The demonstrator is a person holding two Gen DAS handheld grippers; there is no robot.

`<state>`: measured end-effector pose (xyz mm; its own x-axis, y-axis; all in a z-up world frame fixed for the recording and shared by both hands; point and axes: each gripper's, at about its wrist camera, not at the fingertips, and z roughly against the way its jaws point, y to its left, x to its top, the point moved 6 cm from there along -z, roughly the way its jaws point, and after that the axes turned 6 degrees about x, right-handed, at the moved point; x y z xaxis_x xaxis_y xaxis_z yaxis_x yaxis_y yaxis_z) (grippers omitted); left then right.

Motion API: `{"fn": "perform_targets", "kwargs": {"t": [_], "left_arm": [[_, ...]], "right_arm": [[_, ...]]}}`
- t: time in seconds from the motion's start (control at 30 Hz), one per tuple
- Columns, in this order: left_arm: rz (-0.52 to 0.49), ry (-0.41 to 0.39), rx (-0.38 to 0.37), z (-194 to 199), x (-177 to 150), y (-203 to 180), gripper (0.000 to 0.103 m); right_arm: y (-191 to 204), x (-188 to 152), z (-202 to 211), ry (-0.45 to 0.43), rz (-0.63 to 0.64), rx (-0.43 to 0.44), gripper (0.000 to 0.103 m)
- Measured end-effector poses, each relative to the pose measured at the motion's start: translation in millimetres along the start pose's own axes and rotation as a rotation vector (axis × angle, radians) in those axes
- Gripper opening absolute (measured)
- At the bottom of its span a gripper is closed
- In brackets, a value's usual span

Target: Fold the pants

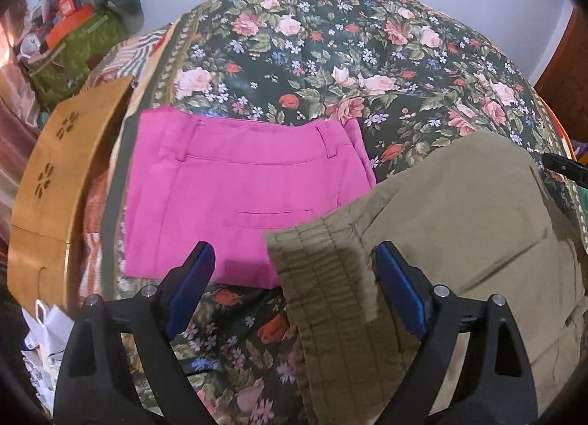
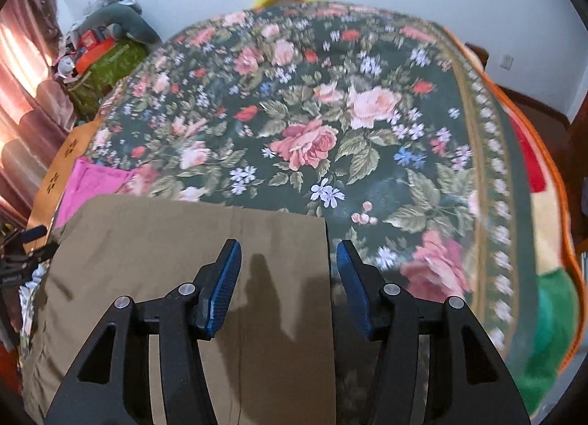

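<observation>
Olive-brown pants [image 1: 459, 211] lie spread on the floral bedspread [image 1: 330, 57]. Their gathered elastic waistband [image 1: 330, 296] runs up between the blue pads of my left gripper [image 1: 294, 246], which is open wide, pads apart from the cloth. In the right wrist view the same pants [image 2: 165, 241] lie flat with a straight right edge. My right gripper [image 2: 287, 243] hovers open over that edge, one finger above the cloth and the other above the bedspread [image 2: 330, 131]. Folded pink pants [image 1: 239, 186] lie to the left, partly under the olive waistband.
A wooden board with cut-out flowers [image 1: 55, 167] borders the bed on the left. Behind it a green box piled with clutter [image 1: 73, 50] stands by a pink curtain [image 2: 22, 94]. The bed's orange-trimmed edge [image 2: 551, 186] curves down the right. White papers [image 1: 44, 344] lie at lower left.
</observation>
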<state>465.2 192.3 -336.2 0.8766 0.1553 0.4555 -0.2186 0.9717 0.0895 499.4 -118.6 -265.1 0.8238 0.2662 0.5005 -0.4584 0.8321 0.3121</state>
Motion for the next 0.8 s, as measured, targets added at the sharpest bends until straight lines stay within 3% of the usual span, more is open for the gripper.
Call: {"fn": "perform_targets", "kwargs": {"t": [0.23, 0.27, 0.33, 0.4, 0.53, 0.7, 0.8], "left_arm": [[0.026, 0.006, -0.068, -11, 1, -2, 0.086], [0.027, 0.009, -0.084, -11, 0, -4, 0.083], [0.034, 0.022, -0.140, -13, -2, -7, 0.067], [0.037, 0.022, -0.157, -11, -2, -10, 0.062], [-0.003, -0.022, -0.087, -3, 0, -16, 0.051], [-0.091, -0.141, 0.049, 22, 1, -22, 0.047], [-0.106, -0.192, 0.058, 45, 10, -20, 0.043]], "right_arm": [[-7, -2, -31, 0.026, -0.071, 0.032, 0.050], [-5, -3, -32, 0.023, -0.057, 0.028, 0.045], [-4, -4, -35, 0.028, -0.032, -0.001, 0.039], [-1, -5, -38, 0.037, -0.013, -0.002, 0.018], [3, -5, -33, 0.024, 0.012, -0.021, 0.011], [9, 7, -5, -0.078, 0.037, -0.067, 0.010], [14, 21, 23, -0.139, 0.047, -0.060, 0.010]]}}
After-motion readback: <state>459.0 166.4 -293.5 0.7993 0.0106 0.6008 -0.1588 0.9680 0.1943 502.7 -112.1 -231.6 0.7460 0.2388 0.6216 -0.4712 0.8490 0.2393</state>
